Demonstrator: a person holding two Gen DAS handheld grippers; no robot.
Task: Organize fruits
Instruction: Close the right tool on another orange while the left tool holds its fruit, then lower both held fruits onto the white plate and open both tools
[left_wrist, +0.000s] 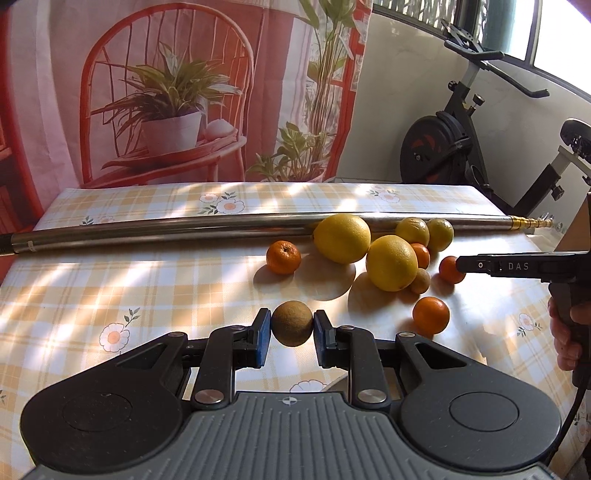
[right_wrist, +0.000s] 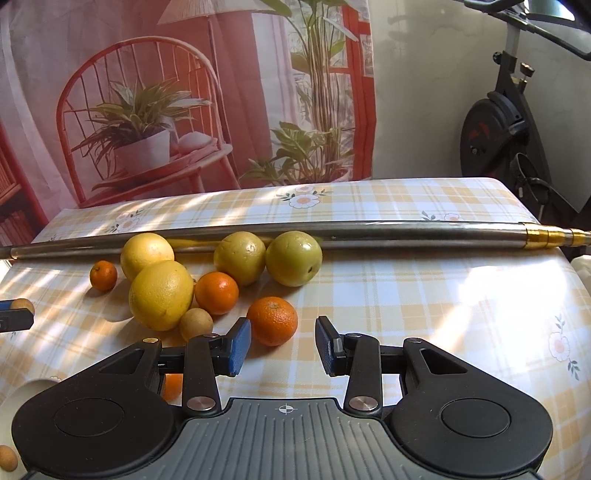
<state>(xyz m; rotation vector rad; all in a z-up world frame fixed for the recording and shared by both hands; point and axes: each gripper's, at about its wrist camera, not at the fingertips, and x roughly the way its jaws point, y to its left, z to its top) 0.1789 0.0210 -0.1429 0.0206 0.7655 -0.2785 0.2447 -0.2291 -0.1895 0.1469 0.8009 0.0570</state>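
Left gripper (left_wrist: 291, 328): jaws clamped on brown fruit (left_wrist: 291, 323), held just above bench (left_wrist: 110, 280) at 6 o'clock. Right gripper (right_wrist: 282, 345): jaws spread, holding nothing; orange (right_wrist: 272, 320) just beyond left pad. Fruit cluster at 1 o'clock of left view: grapefruit (left_wrist: 342, 238), second grapefruit (left_wrist: 392, 263), mandarin (left_wrist: 283, 257). Steel tube (left_wrist: 166, 230) across bench behind fruit, touching first grapefruit.

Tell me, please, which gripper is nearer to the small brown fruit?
Left. The left gripper has the small brown fruit between its pads; the right gripper is open off to the side by an orange.
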